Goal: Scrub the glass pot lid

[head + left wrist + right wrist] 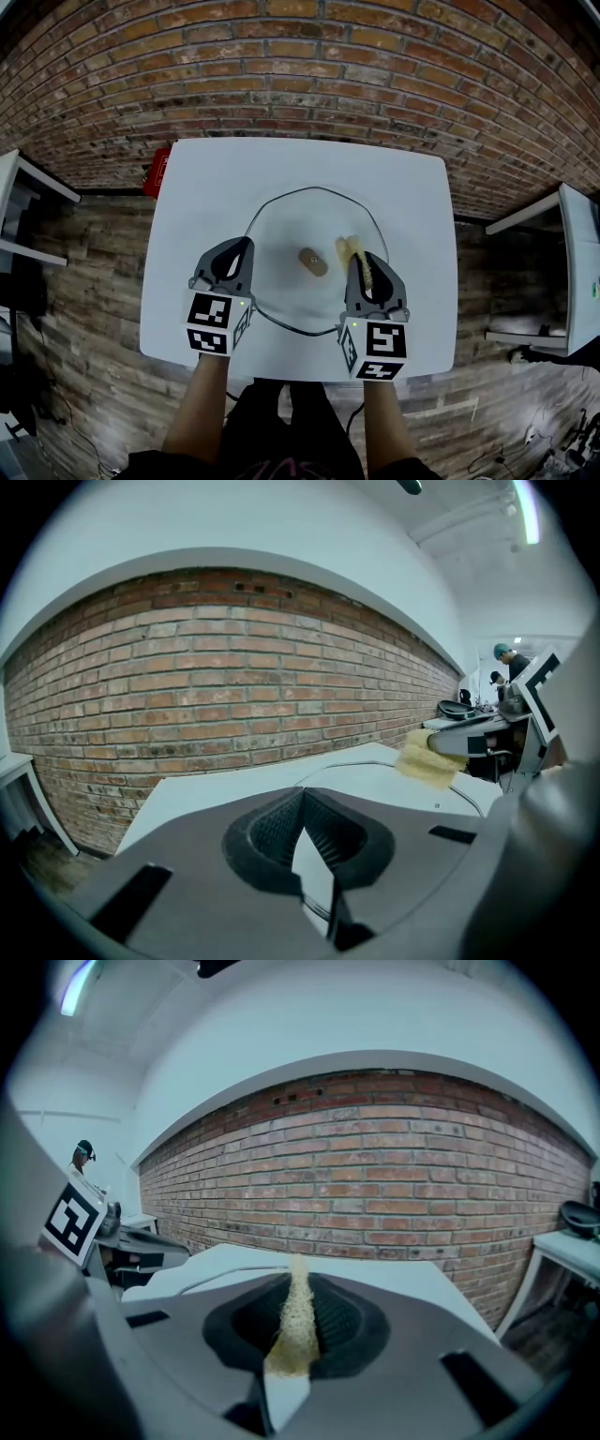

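Pot lid (291, 220) lies mid-table (187, 187), wall (300, 75) behind.
Left claw (246, 246) at its left edge; right claw (358, 260), sponge (349, 248) between jaws, over its right side.

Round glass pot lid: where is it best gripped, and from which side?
Probably the brown knob at the centre of the round glass pot lid, from above: it stands up, while the thin rim lies flat on the white table.

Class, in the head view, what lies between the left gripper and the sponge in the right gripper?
The brown knob at the centre of the glass pot lid, with bare glass on either side of it. The head view shows this.
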`<state>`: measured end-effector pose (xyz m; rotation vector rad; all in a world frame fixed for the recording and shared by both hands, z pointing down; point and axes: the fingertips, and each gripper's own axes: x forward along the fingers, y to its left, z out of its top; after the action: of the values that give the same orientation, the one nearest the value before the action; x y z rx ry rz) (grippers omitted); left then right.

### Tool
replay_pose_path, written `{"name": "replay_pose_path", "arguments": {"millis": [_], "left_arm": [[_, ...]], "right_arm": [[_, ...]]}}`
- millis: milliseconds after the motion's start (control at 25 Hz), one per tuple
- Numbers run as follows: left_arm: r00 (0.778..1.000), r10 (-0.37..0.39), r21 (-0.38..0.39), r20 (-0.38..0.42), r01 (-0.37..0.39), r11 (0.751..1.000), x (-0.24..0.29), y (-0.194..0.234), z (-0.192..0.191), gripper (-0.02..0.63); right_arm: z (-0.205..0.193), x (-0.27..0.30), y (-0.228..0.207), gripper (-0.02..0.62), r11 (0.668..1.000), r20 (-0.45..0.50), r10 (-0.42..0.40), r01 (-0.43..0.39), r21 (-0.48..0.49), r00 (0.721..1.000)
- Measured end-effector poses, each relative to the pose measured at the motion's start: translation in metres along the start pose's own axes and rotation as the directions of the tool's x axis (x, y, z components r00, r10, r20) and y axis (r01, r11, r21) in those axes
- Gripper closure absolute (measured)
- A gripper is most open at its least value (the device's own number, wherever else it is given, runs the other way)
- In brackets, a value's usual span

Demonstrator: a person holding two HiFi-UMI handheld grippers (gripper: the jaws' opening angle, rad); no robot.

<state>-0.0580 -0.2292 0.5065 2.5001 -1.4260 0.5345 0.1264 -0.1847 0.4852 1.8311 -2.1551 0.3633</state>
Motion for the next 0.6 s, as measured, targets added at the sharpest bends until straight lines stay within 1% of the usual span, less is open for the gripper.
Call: {"name": "replay_pose_path", "arguments": {"millis": [120, 320, 520, 560, 600], "left_arm": [[1.000, -0.002, -0.012, 0.002, 0.002, 1.000, -0.002, 0.002, -0.002, 0.595], [0.999, -0.036, -0.069, -0.023, 0.035, 0.997, 0.000, 0.003, -0.010, 0.594], [0.999, -0.032, -0.115, -0.031, 0.028, 0.993, -0.001, 0.006, -0.017, 0.590], [0.999, -0.038, -0.124, -0.036, 0.033, 0.992, 0.000, 0.005, -0.018, 0.551], [0.998, -0.046, -0.133, -0.040, 0.040, 0.990, 0.001, 0.004, -0.020, 0.479]], "right_arm": [[0.000, 0.000, 0.001, 0.537, 1.000, 0.001, -0.001, 0.001, -0.004, 1.000], [0.000, 0.000, 0.002, 0.537, 1.000, -0.001, 0.000, 0.000, -0.010, 1.000], [0.002, 0.001, 0.002, 0.537, 1.000, -0.003, 0.003, -0.003, -0.021, 1.000], [0.002, 0.001, 0.002, 0.537, 1.000, -0.004, 0.003, -0.003, -0.022, 1.000], [0.002, 0.000, 0.002, 0.537, 1.000, -0.005, 0.003, -0.003, -0.023, 1.000]]}}
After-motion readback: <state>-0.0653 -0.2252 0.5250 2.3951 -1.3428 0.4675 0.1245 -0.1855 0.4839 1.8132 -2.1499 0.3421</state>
